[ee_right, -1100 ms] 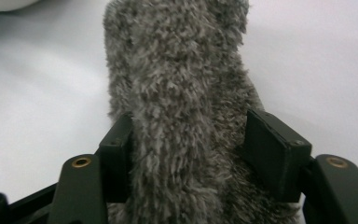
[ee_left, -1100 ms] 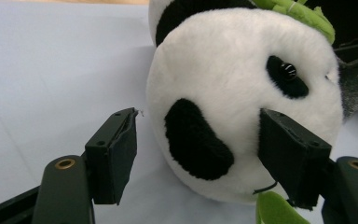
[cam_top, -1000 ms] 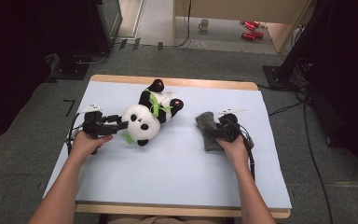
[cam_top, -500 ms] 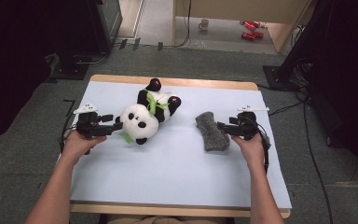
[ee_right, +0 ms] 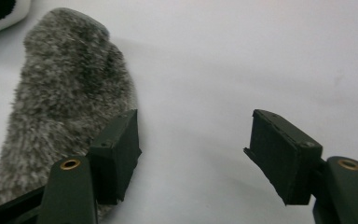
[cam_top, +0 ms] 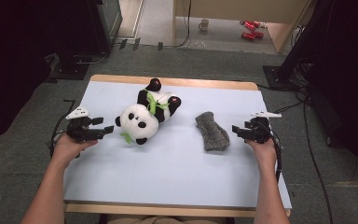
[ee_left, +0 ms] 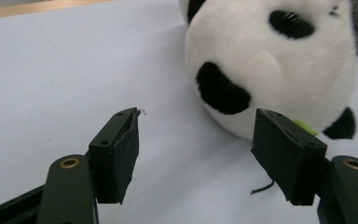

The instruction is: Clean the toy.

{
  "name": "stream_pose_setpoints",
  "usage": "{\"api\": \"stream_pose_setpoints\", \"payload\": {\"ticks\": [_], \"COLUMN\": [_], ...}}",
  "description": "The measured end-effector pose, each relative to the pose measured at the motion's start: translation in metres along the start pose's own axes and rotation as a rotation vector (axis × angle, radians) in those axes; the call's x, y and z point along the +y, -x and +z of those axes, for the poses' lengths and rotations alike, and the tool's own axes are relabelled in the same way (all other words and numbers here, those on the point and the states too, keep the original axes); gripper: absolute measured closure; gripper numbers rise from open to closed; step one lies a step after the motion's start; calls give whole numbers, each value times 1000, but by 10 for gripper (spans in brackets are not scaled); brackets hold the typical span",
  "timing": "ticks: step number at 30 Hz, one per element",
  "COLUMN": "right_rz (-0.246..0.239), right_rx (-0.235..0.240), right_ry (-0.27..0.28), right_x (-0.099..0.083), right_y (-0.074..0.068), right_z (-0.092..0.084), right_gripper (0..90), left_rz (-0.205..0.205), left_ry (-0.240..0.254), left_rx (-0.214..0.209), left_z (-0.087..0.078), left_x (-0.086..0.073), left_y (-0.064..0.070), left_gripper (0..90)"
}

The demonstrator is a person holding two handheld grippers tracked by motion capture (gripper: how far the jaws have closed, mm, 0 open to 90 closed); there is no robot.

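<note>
— High view first, from the left: what's there?
— The left gripper [cam_top: 106,132] lies low over the pale blue table [cam_top: 177,177], jaws spread with nothing between them, aimed at the plush panda [cam_top: 145,116] just beside it. The panda is on its back, head toward the near-left, green leaves across its chest.
— Does the left gripper view agree?
— Yes: both black pads [ee_left: 121,151] stand apart over bare table, the panda's white head [ee_left: 270,70] just beyond them, not touched.
— And further right?
— A grey fuzzy sock [cam_top: 212,130] lies flat right of the panda, apart from it. The right gripper [cam_top: 237,130] sits just right of the sock, also open and empty; in the right gripper view the sock [ee_right: 65,112] lies beside one pad.
— Any writing or labels?
— None I can read on the toy, sock or grippers.
</note>
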State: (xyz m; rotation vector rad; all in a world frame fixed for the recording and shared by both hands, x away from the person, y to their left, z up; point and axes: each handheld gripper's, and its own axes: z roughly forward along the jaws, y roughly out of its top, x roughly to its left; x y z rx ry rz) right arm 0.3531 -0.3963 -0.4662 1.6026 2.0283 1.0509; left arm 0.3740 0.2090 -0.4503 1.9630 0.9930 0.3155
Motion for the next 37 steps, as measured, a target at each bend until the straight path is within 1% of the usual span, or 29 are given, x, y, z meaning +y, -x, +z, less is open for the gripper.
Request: {"api": "stream_pose_setpoints", "payload": {"ticks": [1, 4, 6, 7, 8, 9, 11, 12, 15, 17, 19, 23, 24, 26, 28, 33, 37], "right_rz": [15, 44, 48, 55, 55, 54, 50, 46, 9, -27, -71, -62, -63, -65, -65, -66, -73], "right_rx": [-3, -31, -46, -58, -68, -78, -95, -100, -111, -117, -133, -130, -132, -133, -133, -131, -126], "right_ry": [-6, -32, -40, -46, -50, -55, -77, -84, -77, -79, -66, -6, 3, 3, 3, 4, 0], "right_x": [-1, -6, -10, -11, -13, -14, -16, -17, -19, -21, -24, -32, -33, -33, -33, -33, -33], "right_y": [3, 10, 15, 17, 18, 19, 20, 20, 18, 15, 13, 14, 13, 13, 13, 13, 13], "right_z": [1, 5, 7, 7, 8, 8, 10, 11, 13, 14, 15, 15, 15, 15, 15, 15, 15], "right_gripper": [333, 327, 328, 327, 324, 324, 315, 313, 290, 268, 263, 263, 263, 263, 263, 258, 235], "left_rz": [-3, 22, 44, 45, 42, 40, 18, 15, -1, 18, 24, 76, 75, 70, 72, 74, 73], "left_ry": [-4, -28, -46, -49, -55, -69, -99, -117, -151, -145, -146, -153, -151, -143, -121, -124, -124], "left_rx": [12, 45, 67, 74, 80, 86, 105, 113, 141, 140, 145, 147, 148, 140, 145, 146, 145], "left_z": [0, 1, 3, 3, 4, 6, 10, 12, 19, 20, 20, 22, 22, 22, 22, 22, 22], "left_x": [-2, -9, -12, -14, -16, -18, -22, -23, -29, -31, -31, -33, -34, -34, -38, -37, -37], "left_y": [-1, -3, -5, -6, -8, -9, -13, -15, -19, -20, -19, -16, -16, -17, -16, -15, -15], "left_gripper": [318, 318, 319, 318, 318, 318, 319, 319, 318, 308, 307, 276, 267, 262, 240, 238, 238]}}
